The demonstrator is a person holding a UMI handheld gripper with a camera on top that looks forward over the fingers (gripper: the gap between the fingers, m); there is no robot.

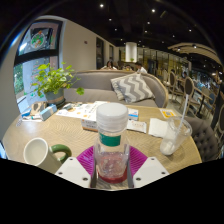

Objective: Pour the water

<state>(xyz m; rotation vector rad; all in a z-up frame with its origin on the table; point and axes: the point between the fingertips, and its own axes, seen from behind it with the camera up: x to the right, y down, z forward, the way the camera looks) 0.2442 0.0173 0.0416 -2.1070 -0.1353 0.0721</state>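
A clear plastic bottle (112, 145) with a white cap and a green label band stands upright between my fingers, over the round wooden table (70, 130). My gripper (112, 170) is shut on the bottle, with the magenta pads (86, 160) pressing its lower body from both sides. A white mug (38, 153) stands to the left, just beyond the left finger. A clear drinking glass (172, 135) stands to the right, further off.
Papers and a book (85, 111) lie across the table's middle. A potted plant (52, 82) and a tissue box (42, 112) sit at the far left. A grey sofa with a zigzag cushion (132, 87) stands behind the table. A chair (205, 135) is at right.
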